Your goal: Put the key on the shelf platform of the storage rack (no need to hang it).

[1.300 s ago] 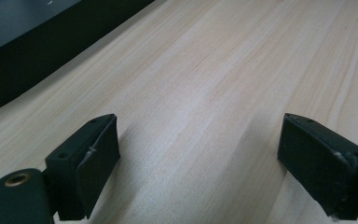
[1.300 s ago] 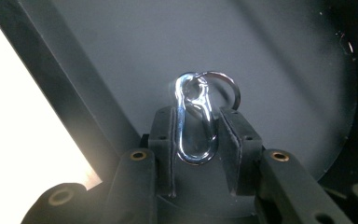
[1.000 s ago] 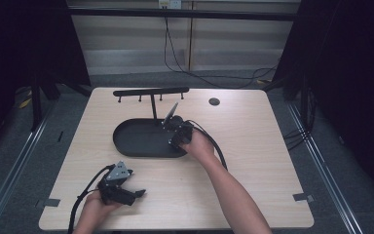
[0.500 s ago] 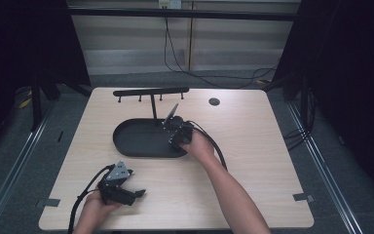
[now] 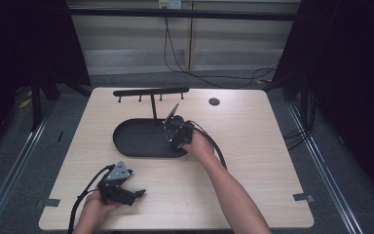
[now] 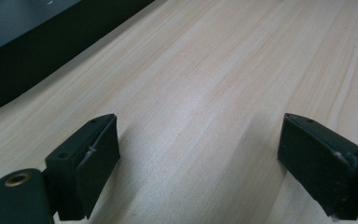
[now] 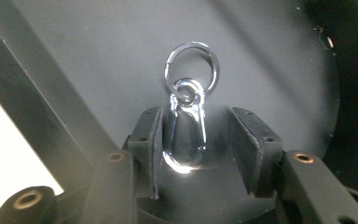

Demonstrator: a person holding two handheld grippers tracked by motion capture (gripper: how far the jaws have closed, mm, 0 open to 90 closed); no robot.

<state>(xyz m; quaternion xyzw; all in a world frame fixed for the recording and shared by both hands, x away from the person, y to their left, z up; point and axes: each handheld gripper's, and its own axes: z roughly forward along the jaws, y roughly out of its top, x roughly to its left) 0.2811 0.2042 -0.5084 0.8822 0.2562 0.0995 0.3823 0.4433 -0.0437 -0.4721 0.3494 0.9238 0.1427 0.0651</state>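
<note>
The carabiner clip [image 7: 185,133] is lying flat on the floor of the black oval tray [image 5: 131,141], right between the jaws of the right gripper [image 7: 196,144], and those jaws have just been opening: there's daylight on both sides of the clip now, the pads are not pressing on it. So the drop into the tray is looking done, at least for this piece, and the hand is hovering over the tray's right end near the rack [image 5: 151,92] with its hooks. What's left, I'd judge, is lifting clear. The clip itself is shining bright silver, a pear-shaped snap hook with a small swivel eye linking it to a round split ring. Meanwhile the left gripper [image 6: 198,154] is resting low over the bare wooden table [image 6: 242,70], jaws spread wide, holding nothing.
</note>
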